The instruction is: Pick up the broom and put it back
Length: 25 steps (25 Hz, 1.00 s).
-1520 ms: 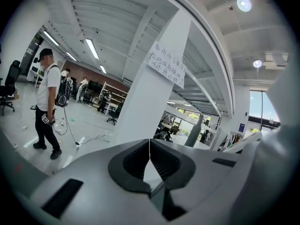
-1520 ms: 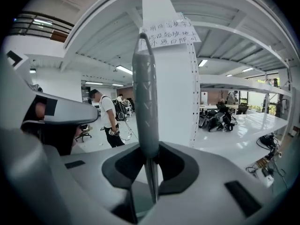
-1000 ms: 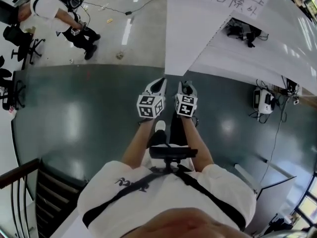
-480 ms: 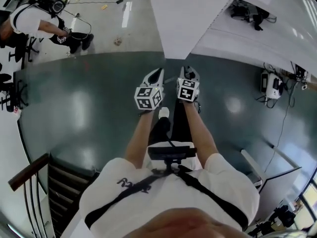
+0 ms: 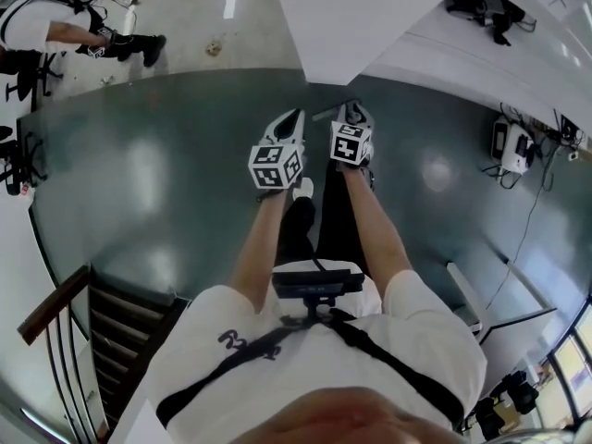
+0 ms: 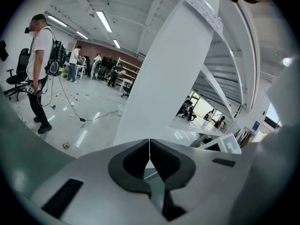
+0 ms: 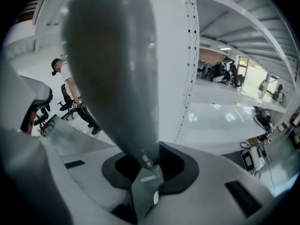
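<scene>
The broom shows only as its grey handle (image 7: 117,78), a thick blurred shaft rising out of the jaws in the right gripper view. In the head view a short piece of the handle (image 5: 324,113) sticks out to the left of the right gripper's tip. My right gripper (image 5: 351,111) (image 7: 149,161) is shut on the handle. My left gripper (image 5: 293,118) (image 6: 149,146) hangs close beside it on the left, pads pressed together with nothing between them. Both point forward and down over the dark green floor (image 5: 166,183). The broom head is out of sight.
A white pillar (image 5: 342,17) stands just ahead of the grippers. A stair railing (image 5: 55,303) is at the lower left. Another person (image 5: 46,26) stands at the far left, with litter (image 5: 215,48) on the pale floor. Cables and a small device (image 5: 509,141) lie at the right.
Both grippers have sunk and stretched further forward, side by side, the right one still holding the handle. The head view has swung so the pillar and far floor slid upward.
</scene>
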Motion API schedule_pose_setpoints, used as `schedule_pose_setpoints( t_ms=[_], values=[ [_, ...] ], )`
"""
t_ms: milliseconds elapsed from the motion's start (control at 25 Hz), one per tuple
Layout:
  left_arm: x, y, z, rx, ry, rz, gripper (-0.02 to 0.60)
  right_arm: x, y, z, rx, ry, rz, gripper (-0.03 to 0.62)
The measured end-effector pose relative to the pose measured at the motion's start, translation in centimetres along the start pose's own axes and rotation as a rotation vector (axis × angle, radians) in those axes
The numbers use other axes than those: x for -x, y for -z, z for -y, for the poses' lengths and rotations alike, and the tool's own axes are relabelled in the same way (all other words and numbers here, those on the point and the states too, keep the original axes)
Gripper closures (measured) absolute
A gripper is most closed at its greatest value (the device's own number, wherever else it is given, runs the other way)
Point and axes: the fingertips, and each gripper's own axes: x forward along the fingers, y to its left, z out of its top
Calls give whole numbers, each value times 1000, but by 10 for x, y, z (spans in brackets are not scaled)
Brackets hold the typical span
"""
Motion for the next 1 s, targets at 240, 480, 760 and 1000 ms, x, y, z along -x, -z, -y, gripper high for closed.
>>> schedule_pose_setpoints(
  t_ms=[240, 480, 760, 1000],
  values=[
    [-17, 12, -9, 21, -8, -21, 569, -32, 8, -5, 37, -2, -32, 505],
    [-35, 17, -17, 32, -9, -33, 569, -67, -7, -3, 37, -3, -23, 503],
    [-46, 19, -18, 33, 0, -36, 569, -107, -41, -9, 33, -51, -14, 503],
    [-45, 26, -22, 49, -3, -46, 569, -131, -65, -18, 50, -104, -7, 503]
  ],
)
